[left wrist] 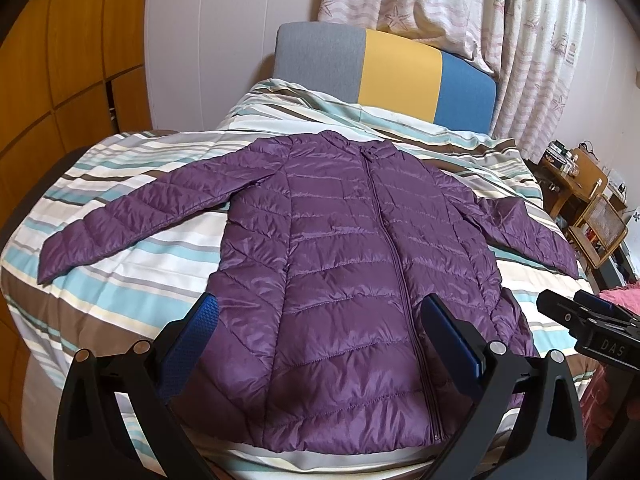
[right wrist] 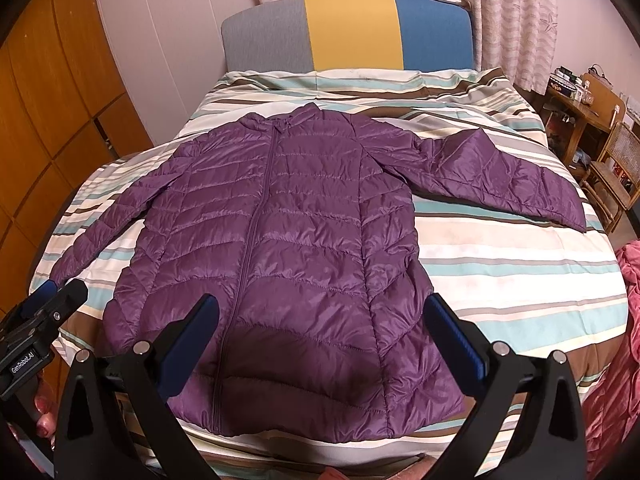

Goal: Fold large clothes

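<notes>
Purple quilted puffer jacket (left wrist: pixel 360 248) lying flat, zipped, on striped bedspread (left wrist: pixel 132 280) — left gripper (left wrist: pixel 320 320) and right gripper (right wrist: pixel 322 318) hovering above hem, both gaping wide, gripping nothing.

Bare bedspread (right wrist: pixel 500 264) flanks jacket (right wrist: pixel 288 240); headboard (right wrist: pixel 352 32) beyond; chair (right wrist: pixel 616 168) beside bed.

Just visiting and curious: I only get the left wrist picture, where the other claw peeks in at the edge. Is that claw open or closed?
Observer: The right wrist view shows the right gripper wide open and holding nothing, with the purple jacket seen between its fingers.
Operator: My finger hides the jacket's bottom corner on that side. Is it folded?
Observer: No, that hem corner lies flat on the striped bed.
Operator: Any writing on my claw?
Observer: Yes, the left gripper carries a label reading GenRobot.AI.
</notes>
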Motion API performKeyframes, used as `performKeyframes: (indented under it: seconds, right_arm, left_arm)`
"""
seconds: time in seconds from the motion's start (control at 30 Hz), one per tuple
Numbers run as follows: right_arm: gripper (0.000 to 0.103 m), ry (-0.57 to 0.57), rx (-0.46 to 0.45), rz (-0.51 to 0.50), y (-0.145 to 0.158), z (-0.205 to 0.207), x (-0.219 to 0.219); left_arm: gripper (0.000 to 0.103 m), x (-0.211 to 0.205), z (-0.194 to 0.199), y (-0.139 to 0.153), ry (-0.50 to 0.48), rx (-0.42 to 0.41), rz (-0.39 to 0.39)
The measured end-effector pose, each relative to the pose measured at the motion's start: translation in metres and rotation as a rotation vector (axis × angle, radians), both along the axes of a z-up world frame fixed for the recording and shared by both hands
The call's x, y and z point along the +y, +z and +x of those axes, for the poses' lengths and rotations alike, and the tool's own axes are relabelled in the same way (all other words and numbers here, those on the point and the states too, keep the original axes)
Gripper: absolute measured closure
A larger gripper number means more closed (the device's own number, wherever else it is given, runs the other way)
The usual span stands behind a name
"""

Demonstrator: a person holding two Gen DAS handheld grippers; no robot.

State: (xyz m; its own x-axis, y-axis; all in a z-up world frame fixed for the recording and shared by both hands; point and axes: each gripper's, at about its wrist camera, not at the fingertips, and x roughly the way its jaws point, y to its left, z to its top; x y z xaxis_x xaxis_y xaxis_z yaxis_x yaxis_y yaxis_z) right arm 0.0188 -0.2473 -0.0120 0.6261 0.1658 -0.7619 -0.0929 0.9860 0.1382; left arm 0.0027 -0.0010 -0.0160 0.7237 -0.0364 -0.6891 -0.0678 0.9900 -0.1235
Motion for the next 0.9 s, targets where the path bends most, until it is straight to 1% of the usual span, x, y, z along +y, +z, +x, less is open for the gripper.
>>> performKeyframes:
  seconds: [0.9]
  right_arm:
    - [0.002, -0.001, 0.008, -0.010, -0.0013, 0.0010, 0.0015]
  left_arm:
    - [0.003, -0.0013, -0.0014, -0.0038, 0.002, 0.016, -0.011]
